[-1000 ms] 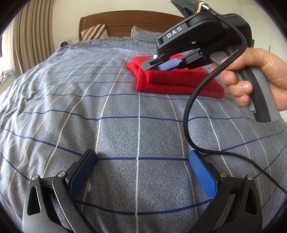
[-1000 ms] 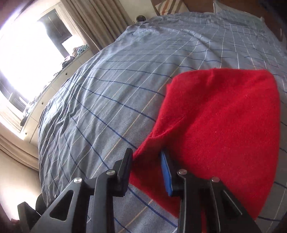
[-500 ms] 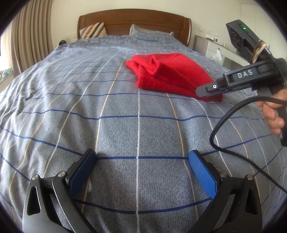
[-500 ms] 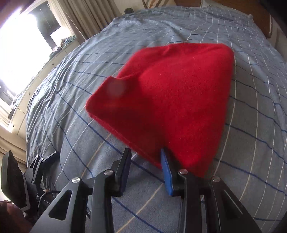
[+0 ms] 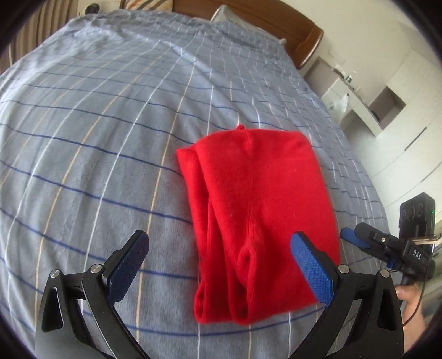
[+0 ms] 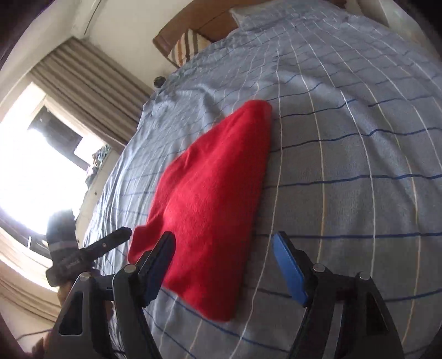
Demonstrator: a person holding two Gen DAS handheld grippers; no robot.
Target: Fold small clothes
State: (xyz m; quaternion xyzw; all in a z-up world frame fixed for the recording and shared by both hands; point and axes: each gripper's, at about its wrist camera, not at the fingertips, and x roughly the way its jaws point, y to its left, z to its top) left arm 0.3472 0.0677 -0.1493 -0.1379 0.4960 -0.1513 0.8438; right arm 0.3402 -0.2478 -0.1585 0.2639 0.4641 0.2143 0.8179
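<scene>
A red fleece garment (image 5: 257, 210) lies folded into a thick rectangle on the grey checked bedspread (image 5: 110, 138). My left gripper (image 5: 221, 265) is open and empty, hovering over the garment's near end. My right gripper (image 6: 226, 265) is open and empty, its fingers straddling the near edge of the same garment (image 6: 210, 198) without touching it. The right gripper also shows at the right edge of the left wrist view (image 5: 367, 243). The left gripper shows at the left of the right wrist view (image 6: 110, 243).
A wooden headboard (image 5: 290, 30) and pillows (image 5: 154, 4) are at the far end of the bed. White cabinets (image 5: 386, 96) stand to the right. A bright window (image 6: 36, 171) with curtains (image 6: 91, 82) is on the other side.
The right gripper has let go of the garment's edge, opened and pulled back. The left gripper has moved forward and right, over the garment's near end. The garment now lies flat.
</scene>
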